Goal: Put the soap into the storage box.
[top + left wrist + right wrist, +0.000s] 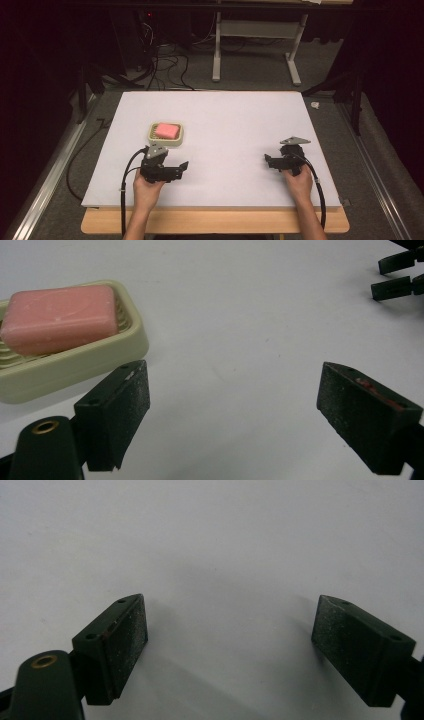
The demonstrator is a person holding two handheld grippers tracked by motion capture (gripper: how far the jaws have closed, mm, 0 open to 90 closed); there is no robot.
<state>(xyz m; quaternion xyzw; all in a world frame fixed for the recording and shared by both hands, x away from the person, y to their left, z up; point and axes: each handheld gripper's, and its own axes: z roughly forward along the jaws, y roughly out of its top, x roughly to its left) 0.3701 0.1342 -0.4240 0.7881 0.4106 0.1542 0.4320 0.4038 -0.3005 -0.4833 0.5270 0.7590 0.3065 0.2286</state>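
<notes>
While the person is resting both hands near the table's front edge in the high view, the left gripper (181, 166) is sitting just at five o'clock of the cream soap dish (154, 137), which is carrying a pink soap bar (166, 130); the right gripper (268, 160) is lying well apart at three o'clock on the white table (230, 120).

In the left gripper view, the jaws are standing spread wide and holding nothing, with the soap dish (75, 365) and soap bar (60, 317) off at ten o'clock, so the hand is probably needing to swing toward ten o'clock and centre the bar between the pads before closing, gripping its long sides gently since soap looks slippery.

In the right gripper view, the right gripper (230, 630) is likewise gaping open over bare table.
</notes>
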